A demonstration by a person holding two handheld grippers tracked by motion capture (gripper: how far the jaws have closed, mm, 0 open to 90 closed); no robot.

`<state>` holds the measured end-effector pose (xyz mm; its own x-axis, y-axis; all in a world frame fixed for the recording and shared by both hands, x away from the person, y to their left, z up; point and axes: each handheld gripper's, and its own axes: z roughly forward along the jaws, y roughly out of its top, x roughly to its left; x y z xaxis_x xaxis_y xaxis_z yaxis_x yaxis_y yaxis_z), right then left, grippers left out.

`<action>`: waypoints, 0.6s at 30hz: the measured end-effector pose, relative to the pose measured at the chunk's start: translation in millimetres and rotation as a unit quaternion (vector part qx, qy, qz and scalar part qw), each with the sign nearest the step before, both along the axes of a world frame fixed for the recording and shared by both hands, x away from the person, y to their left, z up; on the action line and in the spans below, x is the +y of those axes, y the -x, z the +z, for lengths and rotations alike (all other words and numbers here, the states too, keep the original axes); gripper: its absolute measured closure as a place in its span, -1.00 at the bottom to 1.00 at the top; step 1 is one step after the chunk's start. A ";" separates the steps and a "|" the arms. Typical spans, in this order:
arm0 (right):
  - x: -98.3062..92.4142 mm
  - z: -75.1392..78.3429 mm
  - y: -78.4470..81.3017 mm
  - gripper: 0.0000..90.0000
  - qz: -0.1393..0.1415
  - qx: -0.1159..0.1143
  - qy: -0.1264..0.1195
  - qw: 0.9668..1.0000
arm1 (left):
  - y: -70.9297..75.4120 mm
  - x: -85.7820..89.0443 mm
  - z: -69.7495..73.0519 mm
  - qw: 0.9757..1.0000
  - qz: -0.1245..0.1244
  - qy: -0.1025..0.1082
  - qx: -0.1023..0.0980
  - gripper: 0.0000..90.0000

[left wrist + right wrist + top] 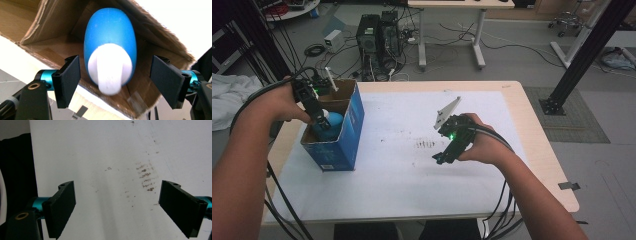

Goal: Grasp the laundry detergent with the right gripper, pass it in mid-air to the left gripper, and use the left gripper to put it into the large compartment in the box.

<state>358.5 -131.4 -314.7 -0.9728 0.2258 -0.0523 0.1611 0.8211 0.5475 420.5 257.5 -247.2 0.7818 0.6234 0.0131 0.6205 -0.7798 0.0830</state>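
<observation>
- At the far left of the high view, our left forearm enters from the bottom edge, and a black cable trails along it to the left tongs (323,121).
- We hold the left tongs over the open top of the blue cardboard box (343,145), pointing down into it.
- The box stands upright on the left part of the tabletop (532,125), on the white sheet (402,180) that covers most of the surface.
- Inside the box lies the blue bottle (333,121), with its white cap (325,113) toward the tongs.
- In the left gripper view, the blue bottle (110,37) rests against the brown inner walls of the box (50,22), and its white cap (110,70) points at the camera.
- The left tongs (115,82) are released: both pads stand clear of the bottle, one on each side of the cap, with a visible gap on both sides.
- Near the centre of the white sheet we note a patch of dark smudges (426,144).
- To the right of the smudges, our right hand holds the right tongs (439,159) low over the sheet, well apart from the box.
- In the right gripper view, the right tongs (116,207) are released: the pads stand wide apart with nothing between them.
- That view looks down on the white sheet (100,150) and the dark smudges (146,176).
</observation>
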 end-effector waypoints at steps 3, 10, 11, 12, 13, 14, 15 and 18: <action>-1.2 3.3 -1.5 -0.71 0.002 0.000 0.003 1.000 | 3.3 -1.3 8.9 1.000 -0.005 -0.003 -0.004 -0.45; -1.5 8.4 -1.8 -0.71 0.004 0.001 0.014 1.000 | 13.2 -11.0 31.2 1.000 -0.028 0.003 -0.004 -0.49; -1.8 10.2 -1.6 -0.71 0.005 -0.001 0.015 1.000 | 14.4 -13.2 32.8 0.999 -0.032 0.004 -0.005 -0.51; -1.9 11.1 -0.8 -0.71 0.003 -0.001 0.016 1.000 | 16.0 -16.9 35.2 0.999 -0.042 0.004 -0.004 -0.54; -1.9 12.5 0.1 -0.71 0.003 -0.003 0.017 1.000 | 16.8 -19.4 36.2 0.999 -0.047 0.005 -0.003 -0.55; -1.9 12.5 0.1 -0.71 0.003 -0.003 0.017 1.000 | 16.8 -19.4 36.2 0.999 -0.047 0.005 -0.003 -0.55; -1.8 13.6 0.9 -0.71 0.004 -0.005 0.020 1.000 | 18.5 -27.4 38.2 0.998 -0.060 0.005 -0.001 -0.55; -1.6 21.3 4.3 -0.71 0.010 -0.011 0.032 0.999 | 20.9 -41.0 40.7 0.997 -0.079 0.004 -0.002 -0.57</action>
<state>354.3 -133.0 -293.4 -0.9756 0.2012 -0.0877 0.1322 0.8577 0.4968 399.6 216.5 -206.5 0.8705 0.4921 0.0119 0.4891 -0.8674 0.0916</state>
